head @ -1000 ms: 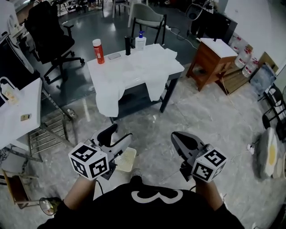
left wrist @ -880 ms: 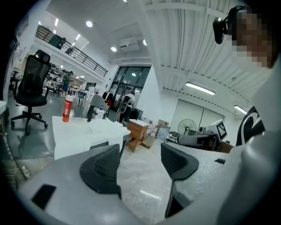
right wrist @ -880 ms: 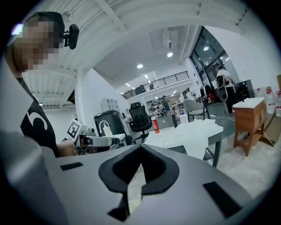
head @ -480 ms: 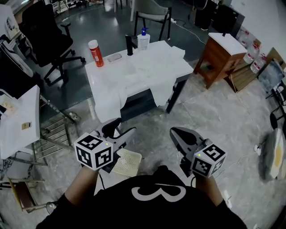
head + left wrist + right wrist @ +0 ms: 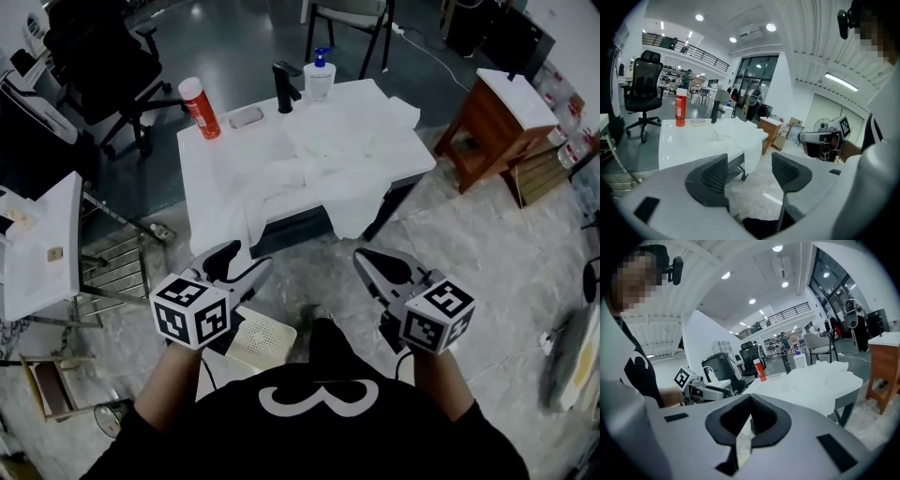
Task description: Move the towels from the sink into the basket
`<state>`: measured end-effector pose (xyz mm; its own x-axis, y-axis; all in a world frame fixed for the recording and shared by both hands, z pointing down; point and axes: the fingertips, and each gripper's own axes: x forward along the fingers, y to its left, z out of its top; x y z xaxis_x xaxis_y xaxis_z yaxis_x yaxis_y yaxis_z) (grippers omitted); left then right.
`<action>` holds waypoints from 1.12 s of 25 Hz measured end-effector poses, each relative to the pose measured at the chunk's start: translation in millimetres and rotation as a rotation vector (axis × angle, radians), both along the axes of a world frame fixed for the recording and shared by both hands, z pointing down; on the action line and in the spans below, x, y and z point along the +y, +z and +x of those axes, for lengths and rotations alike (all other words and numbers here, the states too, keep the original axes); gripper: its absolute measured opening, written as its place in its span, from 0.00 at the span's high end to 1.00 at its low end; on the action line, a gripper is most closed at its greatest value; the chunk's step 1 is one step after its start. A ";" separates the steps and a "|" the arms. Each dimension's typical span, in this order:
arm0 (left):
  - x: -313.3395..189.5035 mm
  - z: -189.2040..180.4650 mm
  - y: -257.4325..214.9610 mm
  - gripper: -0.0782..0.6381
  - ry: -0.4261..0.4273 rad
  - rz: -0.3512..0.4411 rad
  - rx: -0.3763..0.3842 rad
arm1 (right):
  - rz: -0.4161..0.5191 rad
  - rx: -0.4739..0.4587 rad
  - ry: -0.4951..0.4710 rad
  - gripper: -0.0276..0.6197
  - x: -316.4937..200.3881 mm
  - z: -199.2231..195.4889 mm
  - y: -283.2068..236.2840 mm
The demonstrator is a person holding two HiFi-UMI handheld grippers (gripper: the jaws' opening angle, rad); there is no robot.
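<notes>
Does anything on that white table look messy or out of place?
Yes: the white towels lie in a crumpled heap on the white table, with some cloth drooping over its front edge. Nothing looks spilled or broken; the red bottle stands upright.

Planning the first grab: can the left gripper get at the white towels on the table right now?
Probably not yet. The left gripper, jaws open and empty, is short of the table; bare floor lies between it and the towels. Nothing blocks the way.
</notes>
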<state>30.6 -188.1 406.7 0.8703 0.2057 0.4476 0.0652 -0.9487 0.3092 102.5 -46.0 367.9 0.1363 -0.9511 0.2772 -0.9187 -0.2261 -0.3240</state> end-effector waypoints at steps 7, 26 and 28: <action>-43.1 67.2 22.3 0.51 -0.119 0.024 -0.053 | -0.031 -0.016 -0.111 0.95 -44.4 80.7 14.5; -135.2 109.9 109.0 0.41 -0.227 0.197 -0.287 | -0.105 0.011 -0.390 0.95 -130.9 143.9 37.3; -141.6 109.2 121.6 0.40 -0.218 0.197 -0.323 | -0.117 0.016 -0.404 0.95 -137.1 144.2 39.9</action>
<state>139.8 -329.7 528.4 0.6927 -0.0840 0.7163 -0.2135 -0.9726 0.0924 246.7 -183.1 407.8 -0.2361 -0.8911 0.3875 -0.9457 0.1190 -0.3025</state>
